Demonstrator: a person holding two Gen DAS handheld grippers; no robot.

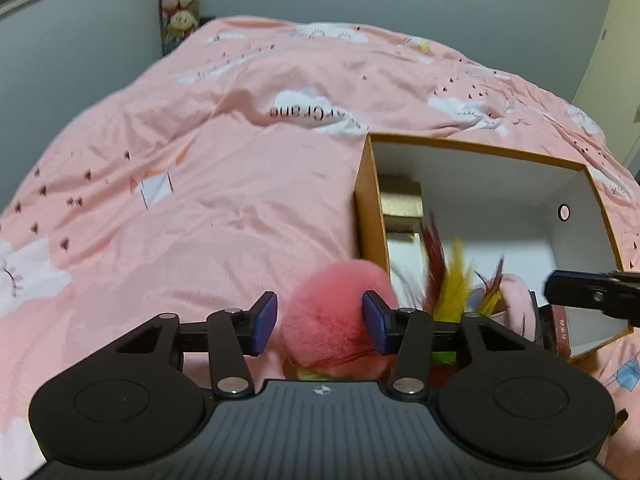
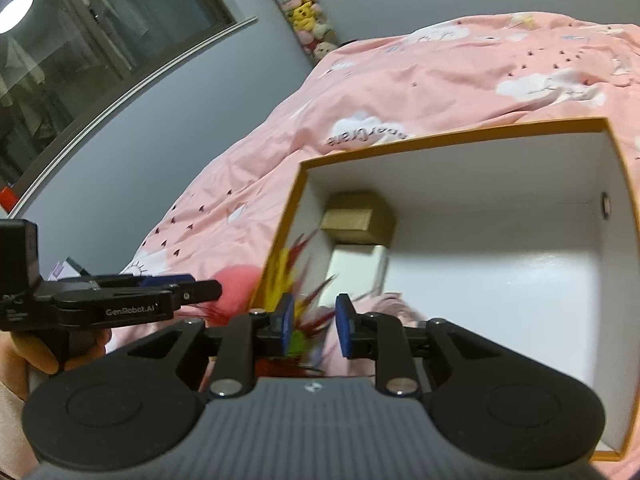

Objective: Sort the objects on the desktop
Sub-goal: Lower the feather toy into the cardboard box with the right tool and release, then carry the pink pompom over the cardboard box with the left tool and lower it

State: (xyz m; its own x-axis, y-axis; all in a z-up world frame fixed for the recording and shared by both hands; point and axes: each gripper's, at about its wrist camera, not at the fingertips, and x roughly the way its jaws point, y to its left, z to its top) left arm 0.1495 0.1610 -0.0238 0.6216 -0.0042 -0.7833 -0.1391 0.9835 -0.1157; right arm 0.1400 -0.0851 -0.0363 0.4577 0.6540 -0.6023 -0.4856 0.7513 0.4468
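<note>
A pink fluffy pompom (image 1: 336,316) with red and yellow feathers (image 1: 452,280) sits between the pads of my left gripper (image 1: 320,322); the jaws stand wide, only the right pad touches the fur. The orange box (image 1: 366,200) with a white inside stands just right of it on the bed. My right gripper (image 2: 314,326) hovers at the box's near left corner, jaws partly open, with the feathers (image 2: 288,276) and a pink item (image 2: 384,308) beyond them. A gold small box (image 2: 356,218) lies in the box's far left corner. The pompom (image 2: 238,284) shows left of the box wall (image 2: 618,208).
A pink bedspread (image 1: 200,184) with cloud prints covers the bed. A column of plush toys (image 1: 180,4) stands at the grey wall. The left gripper (image 2: 160,300) shows in the right wrist view, the right gripper tip (image 1: 588,294) in the left one. A window (image 2: 100,28) is at the left.
</note>
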